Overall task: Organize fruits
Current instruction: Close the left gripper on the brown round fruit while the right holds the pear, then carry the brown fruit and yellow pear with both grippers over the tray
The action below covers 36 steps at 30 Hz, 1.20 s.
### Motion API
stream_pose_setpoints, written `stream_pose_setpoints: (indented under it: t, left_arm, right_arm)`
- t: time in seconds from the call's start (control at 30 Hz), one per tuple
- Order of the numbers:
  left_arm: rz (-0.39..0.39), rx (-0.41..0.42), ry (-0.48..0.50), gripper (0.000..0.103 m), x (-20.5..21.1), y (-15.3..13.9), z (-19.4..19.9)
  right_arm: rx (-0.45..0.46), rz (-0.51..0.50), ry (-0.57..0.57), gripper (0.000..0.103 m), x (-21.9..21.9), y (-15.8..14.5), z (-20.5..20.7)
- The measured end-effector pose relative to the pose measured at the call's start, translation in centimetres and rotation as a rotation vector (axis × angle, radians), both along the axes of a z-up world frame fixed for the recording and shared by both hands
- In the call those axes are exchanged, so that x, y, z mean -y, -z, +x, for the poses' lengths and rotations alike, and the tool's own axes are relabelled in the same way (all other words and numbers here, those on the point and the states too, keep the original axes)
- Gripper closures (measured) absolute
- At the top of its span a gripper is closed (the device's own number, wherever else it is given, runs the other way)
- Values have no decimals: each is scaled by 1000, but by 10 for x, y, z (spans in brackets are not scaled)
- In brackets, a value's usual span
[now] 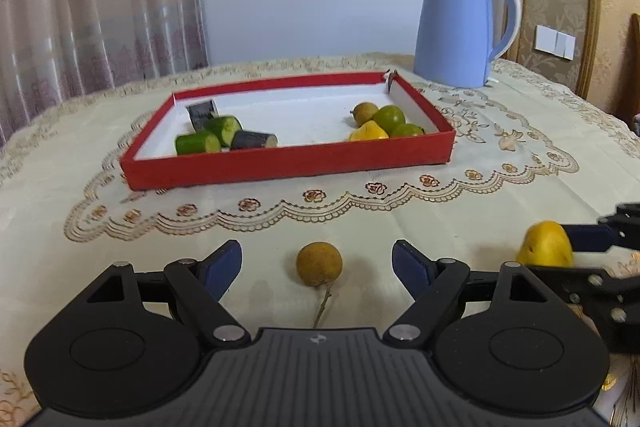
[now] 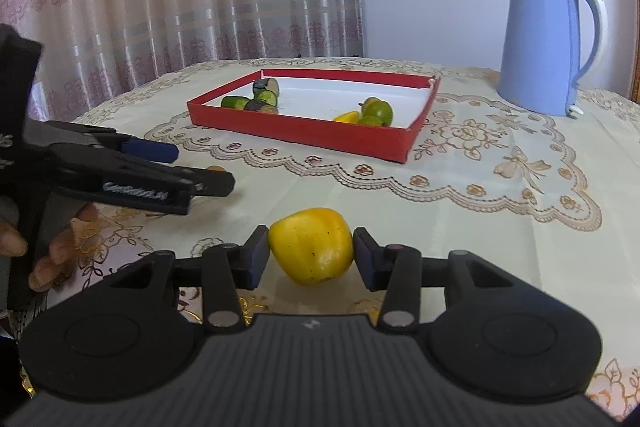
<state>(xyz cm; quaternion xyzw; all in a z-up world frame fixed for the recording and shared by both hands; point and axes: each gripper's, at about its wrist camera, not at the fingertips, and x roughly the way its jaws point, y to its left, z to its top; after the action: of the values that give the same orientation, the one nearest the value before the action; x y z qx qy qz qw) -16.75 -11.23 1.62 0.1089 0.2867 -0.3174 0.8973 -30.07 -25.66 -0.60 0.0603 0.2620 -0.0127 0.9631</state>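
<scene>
Left gripper (image 1: 317, 267) fingers spread wide; right gripper (image 2: 311, 253) fingers clamped, both angled downward.

The surface (image 1: 360, 227) is covered with a cream cloth, and a lace mat (image 1: 500, 155) with scalloped edge and small flower pattern lies on it in the middle of the frame. On this mat stands a shallow red tray (image 1: 280, 163) with white inside. A light blue kettle (image 1: 460, 27) stands at the upper right, behind the tray. Near the bottom centre a small brown round fruit (image 1: 319, 263) with a thin stem lies on the bare cloth.
</scene>
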Motion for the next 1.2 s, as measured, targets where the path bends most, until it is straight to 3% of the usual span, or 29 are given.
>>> stream_pose_setpoints:
  t: [0.33,0.6,0.67,0.73,1.2]
  left_arm:
    - [28,-70,-31,22,10,12,16]
    - [34,-43,-38,54,8,10,17]
    - [35,-37,-36,71,6,9,17]
    - [34,-36,-31,77,5,9,17]
    - [3,29,-21,77,-15,-4,10]
  right_arm:
    - [-15,17,8,60,8,7,0]
    - [-20,13,7,60,7,7,1]
    - [-18,9,8,60,7,6,1]
    - [-16,5,7,60,6,5,1]
    - [1,-39,-1,60,5,-10,14]
